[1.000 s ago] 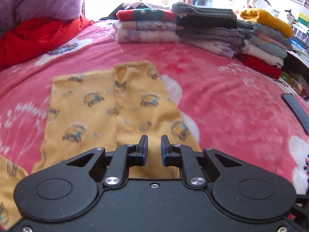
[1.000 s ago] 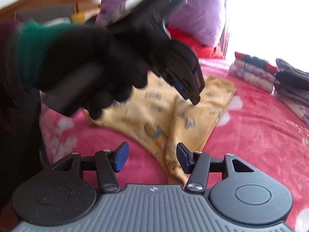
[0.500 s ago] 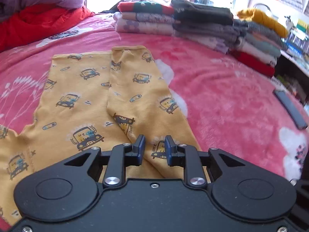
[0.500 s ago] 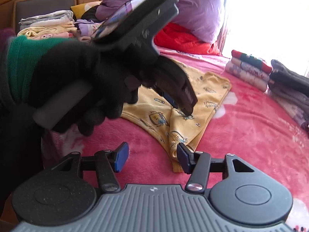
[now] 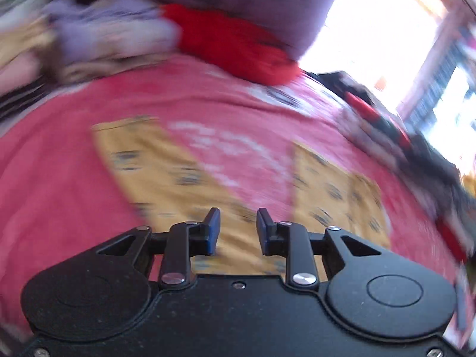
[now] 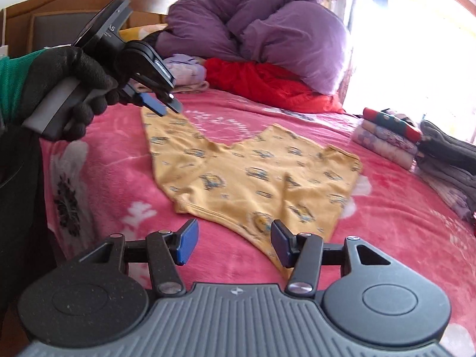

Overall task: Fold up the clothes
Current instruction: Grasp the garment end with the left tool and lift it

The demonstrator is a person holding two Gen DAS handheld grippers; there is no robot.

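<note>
1. Across the middle of the pink blanket [image 6: 401, 208] lie the yellow printed trousers [image 6: 255, 181], spread flat, with one leg running toward 11 o'clock and the other toward 2 o'clock in your right wrist view.
2. Your right gripper [image 6: 233, 245] hangs just above the waistband edge at 6 o'clock, its jaws spread wide and holding nothing.
3. Your left gripper [image 6: 159, 105], held in a black gloved hand [image 6: 80, 89], hovers at 10 o'clock by the cuff of the far leg. In its own blurred view the left gripper's jaws stand parted with yellow cloth showing between them, and nothing appears pinched.
4. Stacks of folded clothes [image 6: 392, 136] sit at 3 o'clock, with a purple duvet [image 6: 261, 20] at 12.
5. You seem to be setting up the first fold, laying one leg over the other. The next move likely calls for closing your left gripper on that cuff and carrying it across, while your right steadies the waistband.
</note>
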